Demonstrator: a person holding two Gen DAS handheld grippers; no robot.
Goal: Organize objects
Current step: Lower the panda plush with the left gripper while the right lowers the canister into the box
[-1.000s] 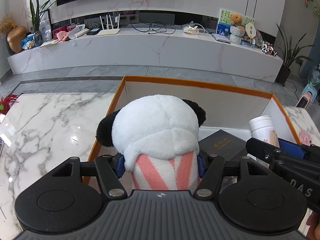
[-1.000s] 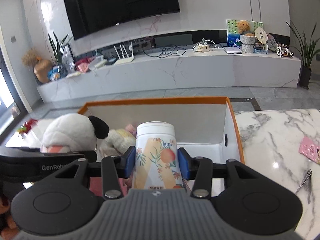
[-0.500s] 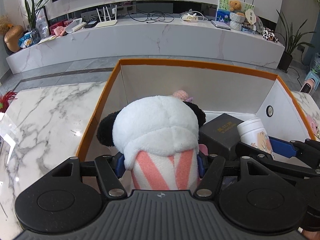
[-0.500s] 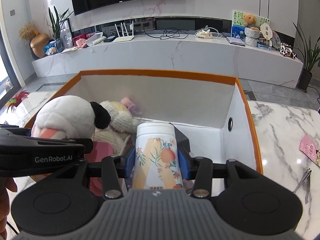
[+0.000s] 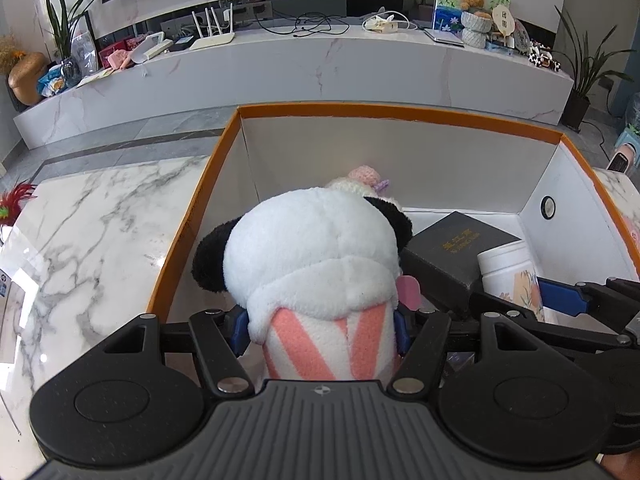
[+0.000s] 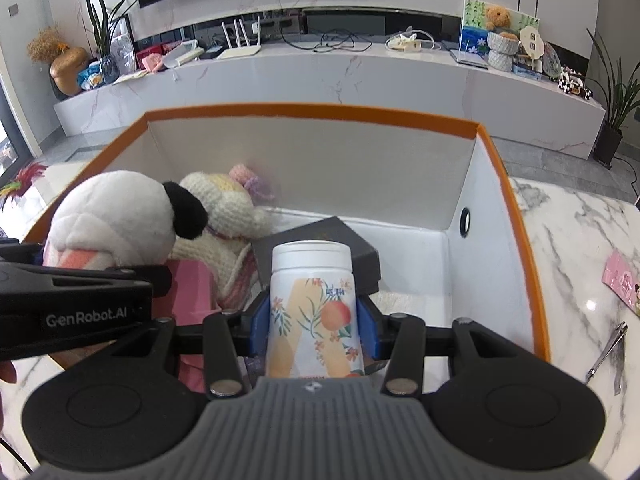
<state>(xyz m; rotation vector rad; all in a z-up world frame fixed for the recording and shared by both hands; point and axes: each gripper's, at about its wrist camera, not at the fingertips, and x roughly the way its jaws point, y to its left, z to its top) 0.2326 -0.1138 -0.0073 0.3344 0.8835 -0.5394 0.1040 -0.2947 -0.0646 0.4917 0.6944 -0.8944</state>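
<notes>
Right wrist: marble tabletop (image 6: 568,240), marble TV ledge (image 6: 360,76).

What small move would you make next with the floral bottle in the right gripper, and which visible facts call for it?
Probably lower it a little further and right. The right gripper is shut on the floral bottle, upright inside the orange-rimmed box. A dark box sits just behind it; bare white floor shows to the right.
</notes>
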